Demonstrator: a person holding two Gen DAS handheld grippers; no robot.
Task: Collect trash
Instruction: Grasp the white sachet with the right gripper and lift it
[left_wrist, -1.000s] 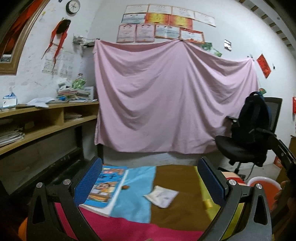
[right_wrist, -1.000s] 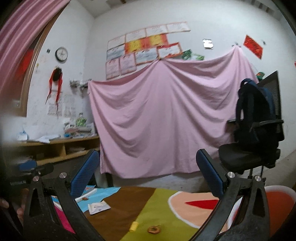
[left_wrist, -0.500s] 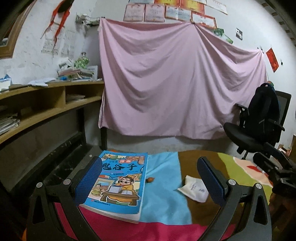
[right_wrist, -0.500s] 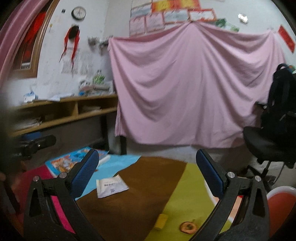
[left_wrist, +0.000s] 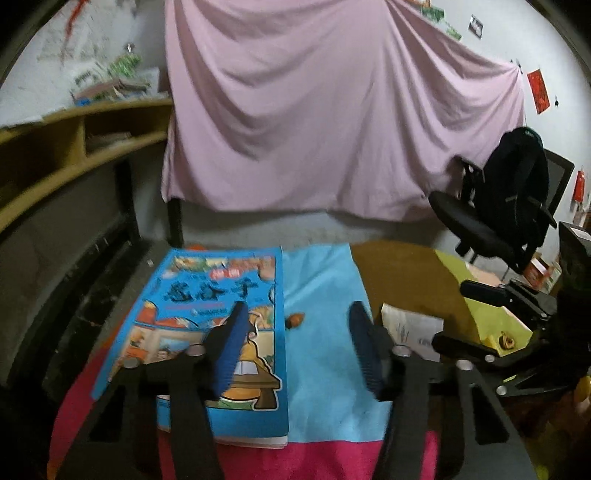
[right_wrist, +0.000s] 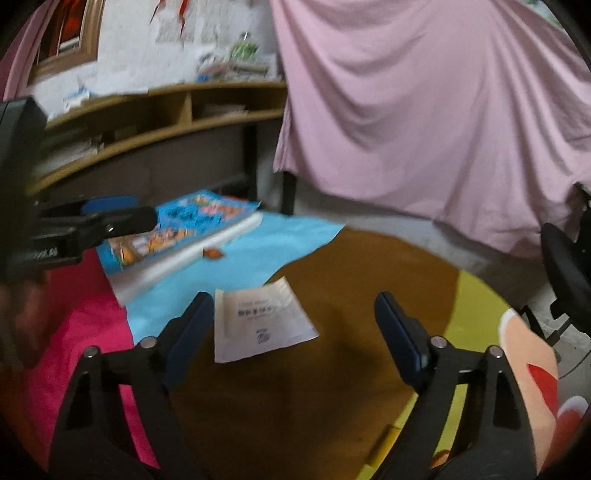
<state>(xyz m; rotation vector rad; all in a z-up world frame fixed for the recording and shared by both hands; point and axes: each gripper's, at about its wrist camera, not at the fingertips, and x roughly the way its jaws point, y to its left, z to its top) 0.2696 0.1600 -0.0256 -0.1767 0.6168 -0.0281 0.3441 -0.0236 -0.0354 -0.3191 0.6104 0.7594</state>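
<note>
Trash lies scattered on a worktop (right_wrist: 332, 424) covered in bright cloth patches, and you are reaching in with both tools. Farthest left sits a blue picture book (left_wrist: 218, 325), which is not trash. Your left hand-held gripper (left_wrist: 297, 343) hovers over the book's right edge and the blue cloth; its jaws have just been closing and stand partly apart with nothing between them. A small orange scrap (left_wrist: 294, 319) lies just beyond and between its fingertips, close beside the book. To take it well, lower the tips to straddle the scrap, keeping the left finger (left_wrist: 229, 350) off the book cover, then close gently, since so small a piece may slip out. Further right, a flat white paper packet (right_wrist: 260, 319) lies on the brown patch. Your right hand-held gripper (right_wrist: 293, 334) is wide apart and empty, with the packet just ahead and toward its left finger (right_wrist: 186, 332). Shift slightly left to centre it, and catch a raised edge rather than pressing flat. Far right, a small round brown scrap (left_wrist: 506, 340) rests on the yellow-green patch.
</note>
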